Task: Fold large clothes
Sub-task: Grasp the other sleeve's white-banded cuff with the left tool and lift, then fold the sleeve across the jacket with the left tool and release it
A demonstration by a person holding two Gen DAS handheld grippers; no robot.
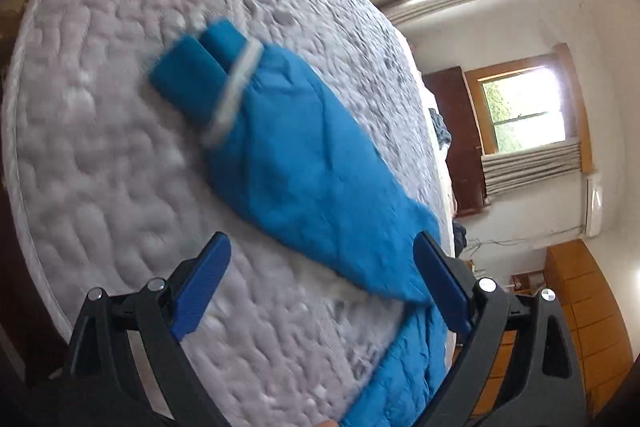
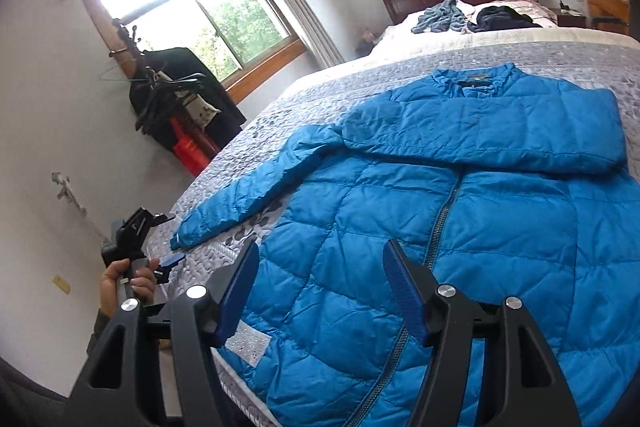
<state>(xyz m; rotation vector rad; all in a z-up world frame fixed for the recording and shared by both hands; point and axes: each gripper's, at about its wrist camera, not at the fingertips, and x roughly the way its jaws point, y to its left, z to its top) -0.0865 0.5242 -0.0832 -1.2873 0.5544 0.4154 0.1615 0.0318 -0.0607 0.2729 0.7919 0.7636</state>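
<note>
Lying front-up on the bed (image 2: 240, 155): blue quilted jacket (image 2: 460, 227), zip closed. One sleeve (image 2: 500, 131) folded across the chest; the other sleeve (image 1: 296, 163) stretching out flat over the grey mattress quilt. Hovering with jaws wide and holding nothing: left gripper (image 1: 322, 259) just above the outstretched sleeve; right gripper (image 2: 320, 267) above the jacket's lower front.
</note>
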